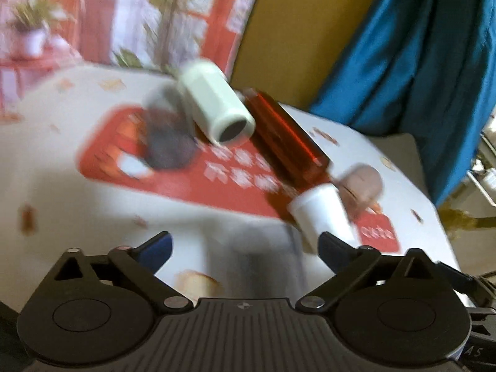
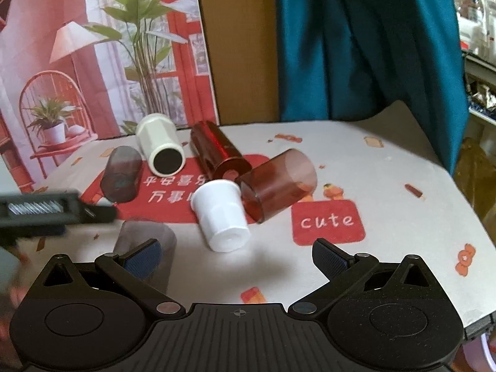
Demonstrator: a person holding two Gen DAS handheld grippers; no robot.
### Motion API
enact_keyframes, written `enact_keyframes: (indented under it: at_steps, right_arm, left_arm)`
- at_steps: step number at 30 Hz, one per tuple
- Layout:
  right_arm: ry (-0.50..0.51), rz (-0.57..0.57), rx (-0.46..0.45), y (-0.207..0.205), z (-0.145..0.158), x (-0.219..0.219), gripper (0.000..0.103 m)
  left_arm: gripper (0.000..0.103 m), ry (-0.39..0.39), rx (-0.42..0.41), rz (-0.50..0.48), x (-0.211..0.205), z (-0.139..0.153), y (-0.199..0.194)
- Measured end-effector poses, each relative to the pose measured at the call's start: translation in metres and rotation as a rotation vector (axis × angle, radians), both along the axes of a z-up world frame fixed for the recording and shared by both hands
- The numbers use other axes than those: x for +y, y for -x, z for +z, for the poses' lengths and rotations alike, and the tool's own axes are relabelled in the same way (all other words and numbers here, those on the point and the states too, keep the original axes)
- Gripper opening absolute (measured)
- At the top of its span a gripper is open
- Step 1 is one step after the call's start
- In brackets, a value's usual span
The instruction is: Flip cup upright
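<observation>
I'm still at the approach: both my right gripper [image 2: 237, 252] and left gripper [image 1: 245, 245] hang released, holding nothing. The white cup [image 2: 220, 215] lies tipped on its side just left of the "cute" patch [image 2: 327, 221], touching the brown tumbler [image 2: 277, 183]; next I judge I must straddle it and close.

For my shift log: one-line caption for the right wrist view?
Open right hand-held gripper faces a tipped white cup among toppled tumblers on the table.

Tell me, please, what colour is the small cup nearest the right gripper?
White; the small cup shows best in the right wrist view.
</observation>
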State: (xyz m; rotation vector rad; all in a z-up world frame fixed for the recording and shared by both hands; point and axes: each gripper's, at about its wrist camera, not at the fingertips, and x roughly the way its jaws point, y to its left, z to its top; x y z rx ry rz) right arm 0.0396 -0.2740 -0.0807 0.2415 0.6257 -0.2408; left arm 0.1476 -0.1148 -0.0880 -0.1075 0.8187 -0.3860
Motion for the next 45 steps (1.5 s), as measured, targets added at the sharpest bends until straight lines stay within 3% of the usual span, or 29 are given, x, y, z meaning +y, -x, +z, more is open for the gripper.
enact_keyframes:
  at_steps: [10, 12, 15, 17, 20, 25, 28, 32, 35, 40, 45]
  right_arm:
    - [-0.088, 0.077, -0.036, -0.014, 0.005, 0.009, 0.103]
    - [-0.045, 0.098, -0.090, -0.014, 0.008, 0.016, 0.103]
    - [0.100, 0.149, -0.121, -0.018, 0.013, 0.034, 0.103]
    - [0.136, 0.201, -0.090, -0.026, 0.014, 0.044, 0.103]
    - [0.042, 0.256, -0.019, -0.044, 0.015, 0.048, 0.103]
    - [0.056, 0.245, 0.099, -0.071, 0.008, 0.063, 0.103]
    - [0.060, 0.242, 0.162, -0.085, 0.000, 0.069, 0.103]
    - [-0.002, 0.242, 0.182, -0.101, -0.012, 0.068, 0.103]
    - [-0.044, 0.243, 0.207, -0.113, -0.023, 0.068, 0.094]
    - [-0.072, 0.252, 0.241, -0.114, -0.031, 0.067, 0.068]
    - [-0.090, 0.298, 0.191, -0.088, -0.022, 0.060, 0.067]
  left_arm:
    - [0.103, -0.069, -0.203, 0.172, 0.073, 0.021, 0.015]
    - [0.103, -0.097, -0.249, 0.190, 0.078, 0.020, 0.019]
    - [0.103, -0.086, -0.288, 0.231, 0.086, 0.020, 0.024]
    - [0.103, -0.085, -0.274, 0.243, 0.090, 0.021, 0.023]
    - [0.103, -0.076, -0.235, 0.252, 0.097, 0.019, 0.019]
    - [0.103, -0.051, -0.145, 0.262, 0.114, 0.007, 0.019]
    - [0.103, -0.069, -0.134, 0.255, 0.117, 0.001, 0.022]
    - [0.103, -0.137, -0.140, 0.260, 0.115, -0.005, 0.025]
    - [0.103, -0.121, -0.112, 0.268, 0.119, -0.009, 0.025]
    - [0.103, -0.130, -0.086, 0.292, 0.122, -0.013, 0.023]
    - [0.103, -0.110, -0.014, 0.304, 0.124, -0.017, 0.019]
